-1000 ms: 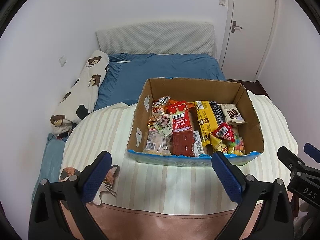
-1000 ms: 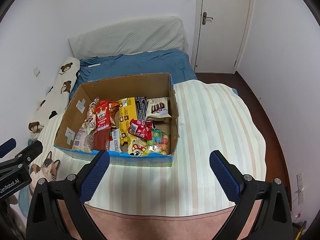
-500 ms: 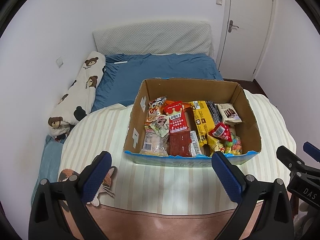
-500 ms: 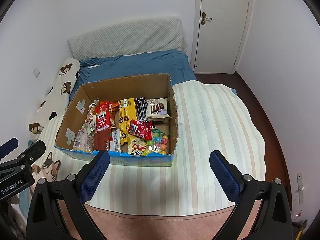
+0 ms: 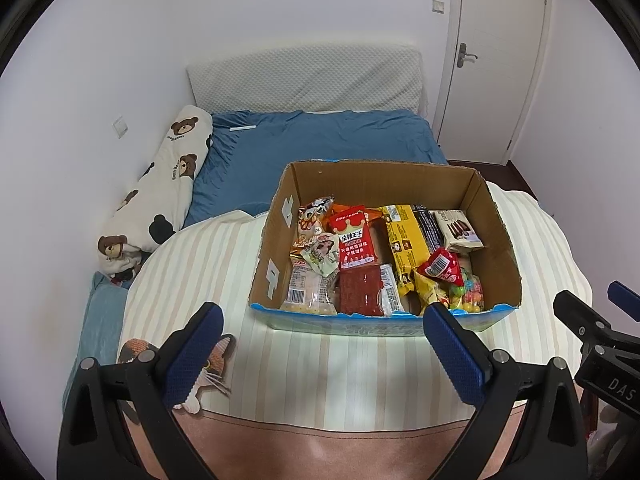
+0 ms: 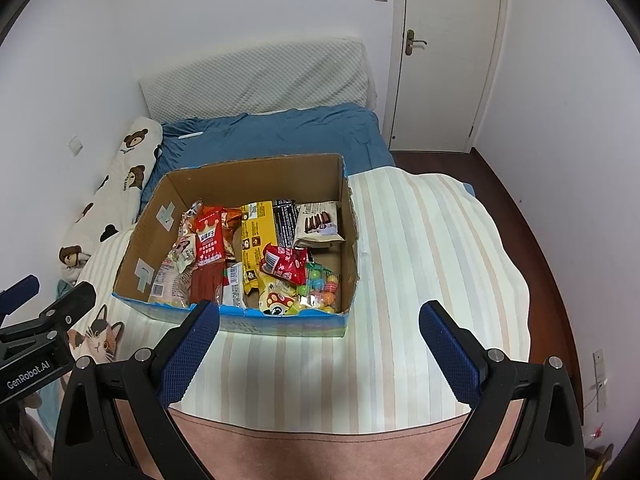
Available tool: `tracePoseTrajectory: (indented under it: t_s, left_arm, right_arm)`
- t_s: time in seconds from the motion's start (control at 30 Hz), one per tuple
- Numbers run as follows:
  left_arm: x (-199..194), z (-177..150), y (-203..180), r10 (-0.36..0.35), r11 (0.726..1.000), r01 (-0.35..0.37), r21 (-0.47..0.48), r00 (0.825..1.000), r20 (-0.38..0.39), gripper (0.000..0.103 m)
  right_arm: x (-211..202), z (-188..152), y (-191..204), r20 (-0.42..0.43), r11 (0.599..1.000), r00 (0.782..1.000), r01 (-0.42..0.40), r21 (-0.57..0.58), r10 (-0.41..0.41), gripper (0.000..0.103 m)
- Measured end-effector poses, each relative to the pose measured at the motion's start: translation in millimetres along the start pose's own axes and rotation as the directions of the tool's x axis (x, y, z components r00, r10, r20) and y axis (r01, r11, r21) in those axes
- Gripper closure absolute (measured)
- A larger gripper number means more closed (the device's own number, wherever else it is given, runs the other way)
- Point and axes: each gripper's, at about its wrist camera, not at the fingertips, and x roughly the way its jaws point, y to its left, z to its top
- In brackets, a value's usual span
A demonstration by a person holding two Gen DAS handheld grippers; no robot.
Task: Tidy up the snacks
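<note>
**Cardboard box of snacks on striped cloth, both grippers empty**

Left wrist view: Cardboard box (image 5: 384, 236), blue along its near edge, sits on a striped cloth (image 5: 224, 280) over a round surface. Left gripper (image 5: 320, 350) hovers short of the box's near edge, fingers spread wide, nothing between them; blue pads (image 5: 194, 354) face inward. Snacks lie loose in the box: red packet (image 5: 354, 242) left of centre, yellow packet (image 5: 402, 246) beside it, white biscuit pack (image 5: 458, 230) at far right, candy bag (image 5: 466, 292) in the near right corner. Right gripper shows partly at the right edge. Behind the box: blue bed (image 5: 320, 140), bear pillow (image 5: 160, 192) along the left wall, door (image 5: 496, 60).

Right wrist view: Right gripper (image 6: 320, 350) also released, fingers wide apart and empty, over bare cloth (image 6: 420, 280) to the right of the box (image 6: 248, 176). Box is left of centre; same packets inside, red (image 6: 208, 238), yellow (image 6: 258, 226), biscuit pack (image 6: 318, 224). Part of the left gripper shows at the left edge.
</note>
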Motion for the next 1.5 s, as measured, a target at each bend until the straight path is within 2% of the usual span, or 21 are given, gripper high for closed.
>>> tracePoseTrajectory:
  t_s: [1.5]
  left_arm:
    - [-6,0,1,-0.019,1.000,0.018,0.021,1.000,0.010,0.000]
  right_arm:
    - [-12,2,3,0.012,1.000,1.000,-0.022,-0.006,0.022,0.001]
